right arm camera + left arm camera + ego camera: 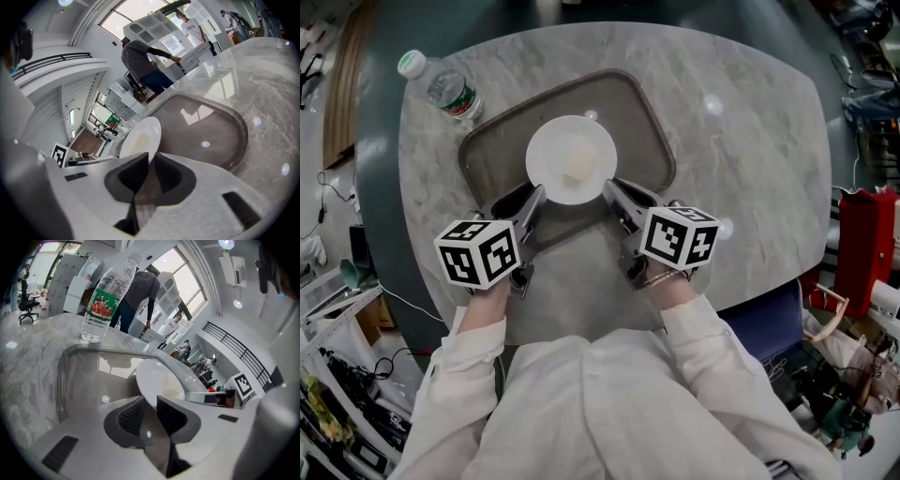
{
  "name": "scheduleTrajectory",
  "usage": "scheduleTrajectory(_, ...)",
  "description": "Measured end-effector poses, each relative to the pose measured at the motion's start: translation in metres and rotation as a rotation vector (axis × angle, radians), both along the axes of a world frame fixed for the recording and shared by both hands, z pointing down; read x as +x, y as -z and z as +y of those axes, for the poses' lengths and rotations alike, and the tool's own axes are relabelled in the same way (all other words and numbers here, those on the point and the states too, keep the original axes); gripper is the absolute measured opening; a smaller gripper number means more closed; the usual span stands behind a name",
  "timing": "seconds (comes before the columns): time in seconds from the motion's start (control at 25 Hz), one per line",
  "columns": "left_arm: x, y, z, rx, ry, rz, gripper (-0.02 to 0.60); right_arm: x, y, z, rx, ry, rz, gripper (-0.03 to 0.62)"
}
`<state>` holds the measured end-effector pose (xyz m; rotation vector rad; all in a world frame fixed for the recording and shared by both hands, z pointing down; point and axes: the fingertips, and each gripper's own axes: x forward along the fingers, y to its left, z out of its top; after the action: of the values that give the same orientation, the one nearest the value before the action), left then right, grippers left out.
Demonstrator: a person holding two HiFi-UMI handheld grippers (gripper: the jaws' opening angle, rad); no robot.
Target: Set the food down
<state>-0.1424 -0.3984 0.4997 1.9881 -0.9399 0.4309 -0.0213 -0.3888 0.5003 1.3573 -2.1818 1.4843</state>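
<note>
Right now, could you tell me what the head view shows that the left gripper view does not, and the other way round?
Only the head view: the person's white sleeves and the red bag beside the table. Only the left gripper view: people standing by bright windows, and the rim of the plate between the left gripper's pads. Both: the plate, tray, water bottle and right gripper.

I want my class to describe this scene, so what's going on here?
A person holds a gripper in each hand at a white plate of pale food, over the dark tray on the table. The right gripper is shut on the plate's rim; the left gripper has its jaws round the opposite rim with a gap. Whether the plate touches the tray is unclear.
</note>
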Motion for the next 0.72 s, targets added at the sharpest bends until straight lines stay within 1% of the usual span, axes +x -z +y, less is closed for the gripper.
scheduleTrajectory(0.32, -0.001, -0.001, -0.001, -0.024, 0.010, 0.005, 0.071, 0.000, -0.003, -0.001, -0.037, 0.005, 0.001, 0.025)
scheduleTrajectory(0.52, 0.000, -0.004, -0.001, -0.055, 0.005, -0.018, 0.072, -0.001, -0.010, 0.000, -0.083, 0.032, 0.110, 0.025)
scheduleTrajectory(0.6, -0.003, -0.005, -0.002, -0.060, 0.023, -0.027, 0.072, -0.003, -0.012, 0.001, -0.090, 0.040, 0.138, 0.025)
scheduleTrajectory(0.72, -0.008, -0.007, -0.007, -0.060, 0.077, -0.028, 0.072, -0.002, -0.015, 0.002, -0.092, 0.051, 0.202, 0.025)
